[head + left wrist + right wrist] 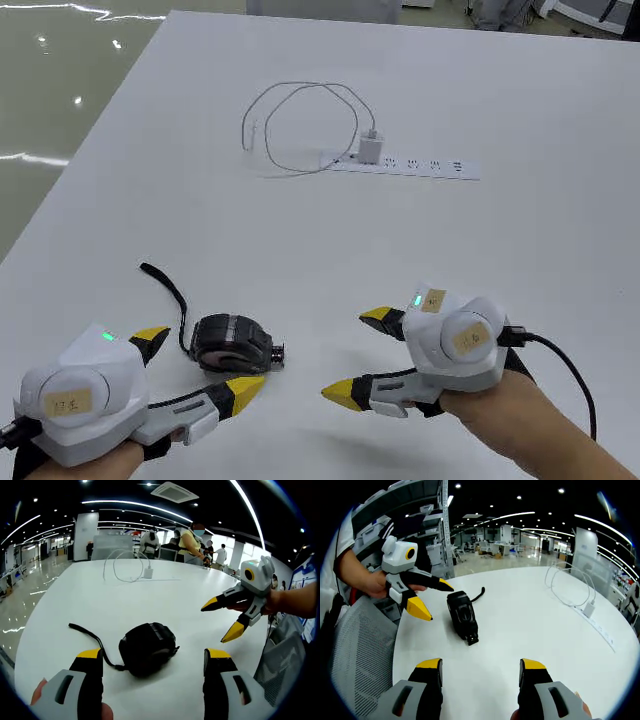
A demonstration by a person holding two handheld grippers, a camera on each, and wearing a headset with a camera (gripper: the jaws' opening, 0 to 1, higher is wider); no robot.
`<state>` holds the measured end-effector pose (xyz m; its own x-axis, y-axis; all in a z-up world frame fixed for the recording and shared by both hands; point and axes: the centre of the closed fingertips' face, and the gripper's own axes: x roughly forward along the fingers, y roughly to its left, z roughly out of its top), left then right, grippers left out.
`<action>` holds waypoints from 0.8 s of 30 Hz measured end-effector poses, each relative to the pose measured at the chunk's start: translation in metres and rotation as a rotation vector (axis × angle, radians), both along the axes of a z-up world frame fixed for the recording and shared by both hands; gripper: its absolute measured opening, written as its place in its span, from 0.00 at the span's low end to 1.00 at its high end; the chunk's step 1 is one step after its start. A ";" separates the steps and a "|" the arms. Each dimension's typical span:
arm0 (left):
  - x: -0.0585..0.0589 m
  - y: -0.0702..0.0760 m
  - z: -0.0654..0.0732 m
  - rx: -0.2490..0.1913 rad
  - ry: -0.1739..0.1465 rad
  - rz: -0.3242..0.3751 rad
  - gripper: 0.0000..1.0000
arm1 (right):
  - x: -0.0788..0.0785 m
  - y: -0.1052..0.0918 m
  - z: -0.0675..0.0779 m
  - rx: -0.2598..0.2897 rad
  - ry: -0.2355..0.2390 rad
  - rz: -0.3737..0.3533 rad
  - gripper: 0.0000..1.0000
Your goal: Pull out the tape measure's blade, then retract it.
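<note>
A black tape measure (pixel 232 343) lies on the white table (pixel 400 230), its wrist strap (pixel 167 290) trailing to the far left and its blade tip pointing right. The left gripper (pixel 198 362) stands open with the tape measure (pixel 147 647) between and just ahead of its yellow-tipped fingers (pixel 90 655). My right gripper (pixel 358 354) is open too, a short way to the right of the tape measure (pixel 463 615), with nothing between its fingers. The right gripper (pixel 225 617) appears in the left gripper view, and the left gripper (pixel 427 599) in the right gripper view.
A white power strip (pixel 405 165) with a plugged charger (pixel 370 148) and a looped white cable (pixel 300 125) lies farther back on the table. A mesh chair (pixel 360 645) stands beside the table's near edge. People are in the background beyond the table.
</note>
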<state>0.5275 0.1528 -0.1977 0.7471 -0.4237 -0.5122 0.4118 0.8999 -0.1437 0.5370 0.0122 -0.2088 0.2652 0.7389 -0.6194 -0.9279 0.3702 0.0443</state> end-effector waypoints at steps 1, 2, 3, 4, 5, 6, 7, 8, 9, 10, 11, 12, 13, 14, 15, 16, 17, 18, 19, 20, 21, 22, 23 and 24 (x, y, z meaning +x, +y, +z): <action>-0.001 0.000 0.000 0.001 -0.002 -0.005 0.81 | -0.001 -0.001 0.001 0.003 -0.002 -0.003 0.60; -0.002 0.000 0.001 0.003 -0.002 -0.012 0.81 | -0.001 -0.004 0.001 0.001 -0.002 -0.009 0.60; -0.003 0.000 0.001 0.002 -0.002 -0.017 0.81 | -0.001 -0.006 0.001 -0.003 -0.008 -0.017 0.60; -0.003 0.000 0.001 0.001 -0.001 -0.021 0.81 | -0.002 -0.008 0.001 0.000 -0.007 -0.020 0.60; -0.005 0.000 0.001 0.006 0.002 -0.026 0.81 | -0.002 -0.010 0.002 0.008 -0.001 -0.030 0.60; -0.006 0.001 0.001 0.007 0.001 -0.030 0.82 | -0.003 -0.011 0.001 0.006 -0.003 -0.033 0.60; -0.007 0.002 0.002 0.005 -0.001 -0.033 0.82 | -0.003 -0.014 0.002 0.004 -0.009 -0.040 0.60; -0.008 0.002 0.002 0.005 0.000 -0.035 0.82 | -0.004 -0.015 0.002 0.005 -0.009 -0.042 0.60; -0.009 0.002 0.002 0.005 0.001 -0.040 0.82 | -0.005 -0.017 0.003 0.010 -0.007 -0.046 0.60; -0.010 0.002 0.001 0.011 0.004 -0.049 0.82 | -0.007 -0.018 0.004 0.016 -0.007 -0.054 0.60; -0.011 0.003 0.001 0.013 0.003 -0.053 0.83 | -0.008 -0.019 0.004 0.019 -0.006 -0.057 0.60; -0.012 0.003 0.001 0.013 0.003 -0.059 0.84 | -0.009 -0.021 0.004 0.020 -0.006 -0.061 0.61; -0.013 0.003 0.001 0.014 0.005 -0.065 0.85 | -0.010 -0.021 0.005 0.021 -0.008 -0.062 0.61; -0.014 0.003 0.001 0.016 0.006 -0.070 0.86 | -0.011 -0.022 0.005 0.023 -0.009 -0.064 0.62; -0.015 0.002 0.001 0.018 0.007 -0.076 0.87 | -0.012 -0.023 0.007 0.029 -0.010 -0.066 0.63; -0.016 0.001 0.001 0.014 0.007 -0.081 0.88 | -0.012 -0.024 0.007 0.030 -0.010 -0.071 0.63; -0.017 0.001 0.002 0.011 0.006 -0.089 0.88 | -0.011 -0.027 0.007 0.032 -0.006 -0.083 0.64; -0.017 0.001 0.003 0.011 0.005 -0.092 0.88 | -0.011 -0.029 0.008 0.036 -0.006 -0.088 0.64; -0.018 0.000 0.003 0.011 0.004 -0.095 0.89 | -0.012 -0.030 0.008 0.038 -0.003 -0.089 0.65; -0.019 0.001 0.003 0.009 0.004 -0.100 0.89 | -0.012 -0.032 0.008 0.037 0.001 -0.092 0.65; -0.019 0.001 0.003 0.015 0.002 -0.100 0.90 | -0.013 -0.034 0.008 0.035 0.002 -0.093 0.66; -0.020 0.002 0.002 0.025 0.001 -0.102 0.90 | -0.014 -0.036 0.007 0.032 0.007 -0.092 0.66; -0.021 0.003 0.002 0.024 0.003 -0.103 0.90 | -0.015 -0.038 0.007 0.031 0.010 -0.093 0.66; -0.021 0.003 0.002 0.024 0.004 -0.102 0.90 | -0.015 -0.039 0.007 0.031 0.009 -0.095 0.68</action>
